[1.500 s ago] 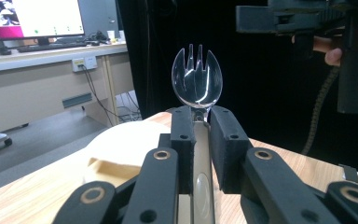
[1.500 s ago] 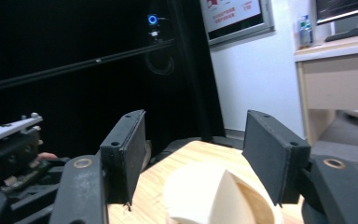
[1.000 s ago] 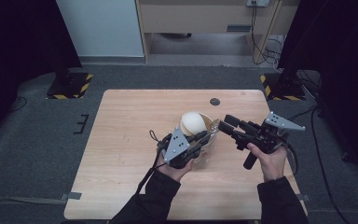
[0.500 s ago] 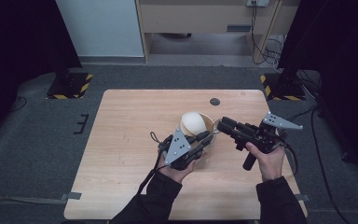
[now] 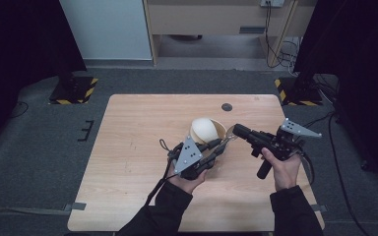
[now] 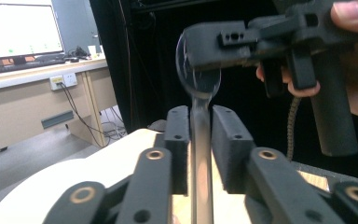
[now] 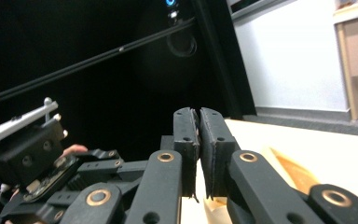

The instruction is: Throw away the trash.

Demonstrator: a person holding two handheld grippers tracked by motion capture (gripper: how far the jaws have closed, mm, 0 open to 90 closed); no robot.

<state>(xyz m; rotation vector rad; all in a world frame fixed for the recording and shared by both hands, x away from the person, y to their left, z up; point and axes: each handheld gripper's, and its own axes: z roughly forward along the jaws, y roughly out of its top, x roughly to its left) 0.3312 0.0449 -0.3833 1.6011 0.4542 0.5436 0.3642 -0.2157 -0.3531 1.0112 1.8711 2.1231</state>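
From above, a pale wooden bench (image 5: 142,142) stands on grey floor, and both hands work near its middle. The left claw (image 5: 215,147) holds a clear plastic spoon (image 5: 225,139) by the handle, the spoon slanting up and to the right over a tan paper cup (image 5: 207,131). The cup is tipped over, its pale rounded underside facing the camera, and it sits just behind the left claw. The right claw (image 5: 237,130) points left, its tip closed on the bowl end of the spoon, so the spoon bridges the two claws. A small dark round spot (image 5: 227,106) lies on the bench farther back, well apart from the work.

Looking along the left claw (image 6: 200,126), the spoon (image 6: 199,140) rises straight up between the two black pads, which have just eased slightly but still clamp its handle. It is see-through and glossy, with a narrow flat stem widening to an oval bowl at the top. The right claw (image 6: 189,53) closes over that bowl from the right side, a hand wrapped round its grip.

Looking along the right claw (image 7: 199,140), the pads have just drawn together and stand nearly flush, with only a thin slit between them. The spoon itself is hard to make out here. The left claw's body (image 7: 28,154) shows low on the left, and the cup's tan inside (image 7: 293,175) lies below on the right.
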